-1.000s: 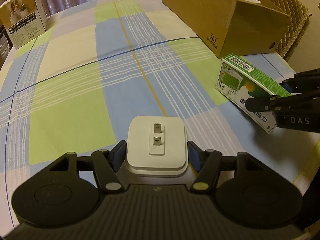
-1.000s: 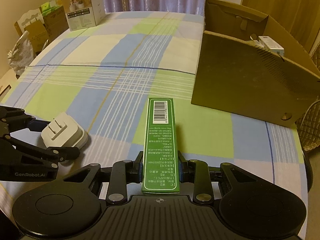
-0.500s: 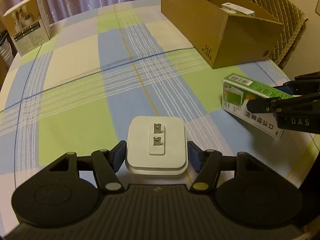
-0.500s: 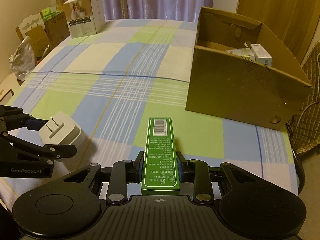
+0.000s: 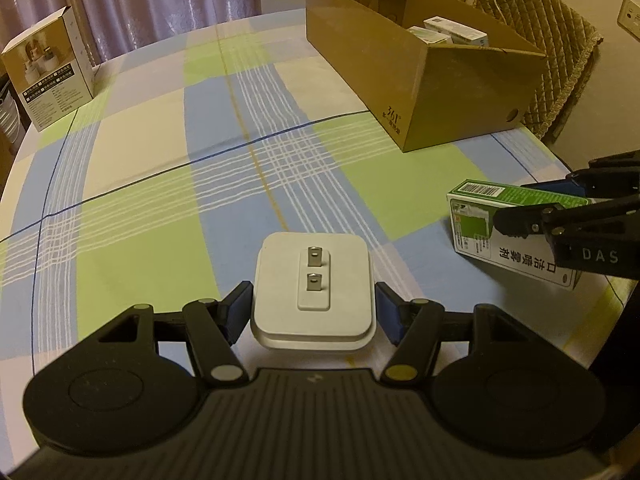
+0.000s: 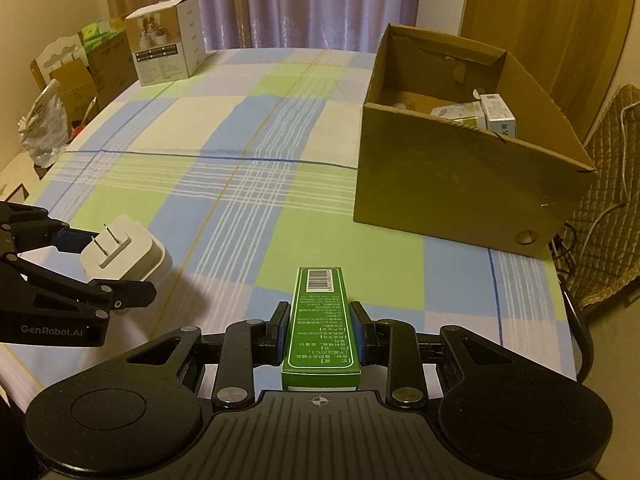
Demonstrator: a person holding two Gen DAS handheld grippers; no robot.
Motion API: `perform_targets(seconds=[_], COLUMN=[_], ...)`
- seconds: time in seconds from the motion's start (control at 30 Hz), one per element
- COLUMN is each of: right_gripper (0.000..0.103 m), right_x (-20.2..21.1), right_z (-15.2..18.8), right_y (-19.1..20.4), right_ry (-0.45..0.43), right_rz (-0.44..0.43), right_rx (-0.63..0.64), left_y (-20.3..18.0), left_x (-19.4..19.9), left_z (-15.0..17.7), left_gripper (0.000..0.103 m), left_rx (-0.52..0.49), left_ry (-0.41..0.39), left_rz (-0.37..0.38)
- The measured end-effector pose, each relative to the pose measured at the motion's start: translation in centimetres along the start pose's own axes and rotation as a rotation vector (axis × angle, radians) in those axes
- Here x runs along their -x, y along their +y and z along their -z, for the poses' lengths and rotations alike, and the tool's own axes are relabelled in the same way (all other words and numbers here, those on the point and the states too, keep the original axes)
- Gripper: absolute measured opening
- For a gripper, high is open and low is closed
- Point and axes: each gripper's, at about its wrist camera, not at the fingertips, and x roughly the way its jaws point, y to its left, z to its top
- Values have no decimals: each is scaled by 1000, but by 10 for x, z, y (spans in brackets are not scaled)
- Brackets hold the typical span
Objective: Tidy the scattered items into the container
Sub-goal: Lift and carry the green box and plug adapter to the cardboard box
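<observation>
My left gripper (image 5: 314, 312) is shut on a white plug adapter (image 5: 314, 288), prongs facing up, lifted above the checked tablecloth. The same adapter (image 6: 122, 252) shows in the right wrist view at the left, between the left gripper's fingers. My right gripper (image 6: 320, 330) is shut on a long green box (image 6: 320, 320) with a barcode at its far end; that green box (image 5: 516, 228) hangs at the right of the left wrist view. An open cardboard box (image 6: 460, 184), the container, stands ahead on the right with several small cartons inside. The cardboard box (image 5: 416, 76) lies far right.
A white product box (image 6: 168, 54) stands at the far left end of the table; the same white box (image 5: 48, 76) shows at the far left. A quilted chair (image 5: 548, 44) sits behind the container. Bags and cartons (image 6: 60, 96) crowd the floor at left.
Both grippers have risen with their loads: the table has dropped away and the container's inside has come into view. The green box and the adapter are off the cloth.
</observation>
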Motion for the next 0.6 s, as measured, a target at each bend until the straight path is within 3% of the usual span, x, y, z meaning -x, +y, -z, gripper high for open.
perform_targets(seconds=[0.33, 0.6], right_gripper=[33, 33], right_x=[7, 25], right_z=[-11, -39], right_y=[-5, -18], right_ry=[-30, -99], right_rz=[3, 20], right_rx=[1, 16], left_y=[-3, -15], left_x=[2, 6], left_z=[-13, -52], left_gripper=[60, 60], left_rx=[-6, -45], left_ry=[-18, -70], left_rz=[5, 23])
